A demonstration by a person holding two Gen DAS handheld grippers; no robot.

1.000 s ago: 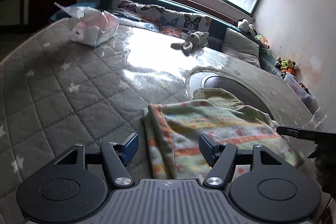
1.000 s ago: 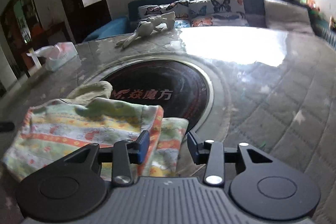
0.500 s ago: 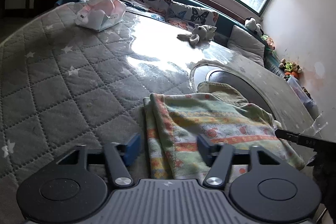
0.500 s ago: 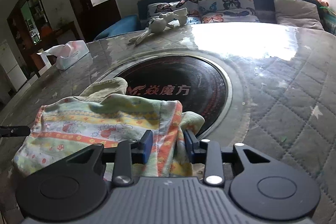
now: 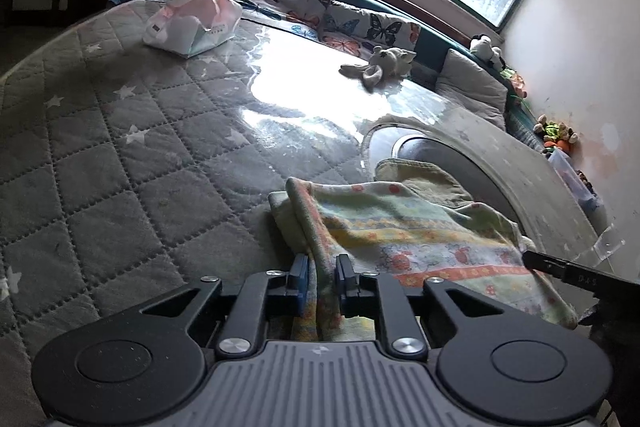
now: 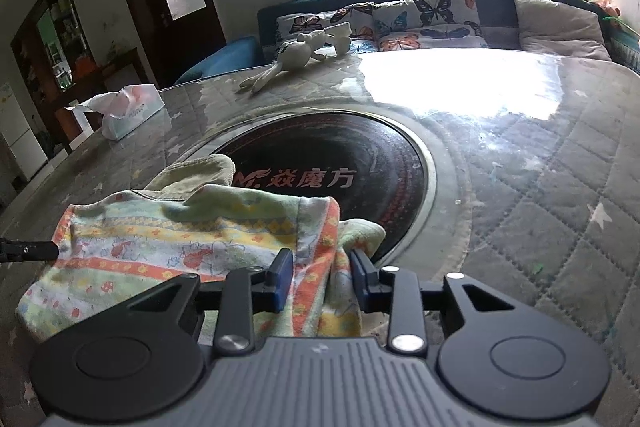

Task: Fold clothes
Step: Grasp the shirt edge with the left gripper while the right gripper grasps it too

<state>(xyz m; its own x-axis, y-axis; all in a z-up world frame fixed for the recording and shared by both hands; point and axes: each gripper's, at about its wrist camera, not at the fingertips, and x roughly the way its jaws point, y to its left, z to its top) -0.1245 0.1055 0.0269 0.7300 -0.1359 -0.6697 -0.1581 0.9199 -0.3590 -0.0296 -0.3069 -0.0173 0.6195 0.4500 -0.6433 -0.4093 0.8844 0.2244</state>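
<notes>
Left gripper (image 5: 320,277): we have our two blue pads clamped tight on one end of the folded garment, a ridge of cloth pinched up between them.
Right gripper (image 6: 322,277): we grip the opposite end, the pads pressed against a bunched fold with the orange hem running between them.
Patterned garment (image 5: 404,231): a small pastel piece with orange, yellow and green printed bands, it lies folded on the table, its far edge overlapping the rim of the round cooktop; a plain greenish layer pokes out from beneath on the far side.
Table (image 5: 120,163): covered with a grey quilted cloth with white stars under a glossy clear sheet that glares in the window light.
Induction cooktop (image 6: 360,163): a black round plate set into the table, with red lettering, just beyond the garment.
Tissue pack (image 5: 192,23): near the table's far left edge, well apart from the garment.
Plush rabbit (image 6: 296,55): lying on the far side of the table, before the butterfly cushions (image 6: 424,15).
</notes>
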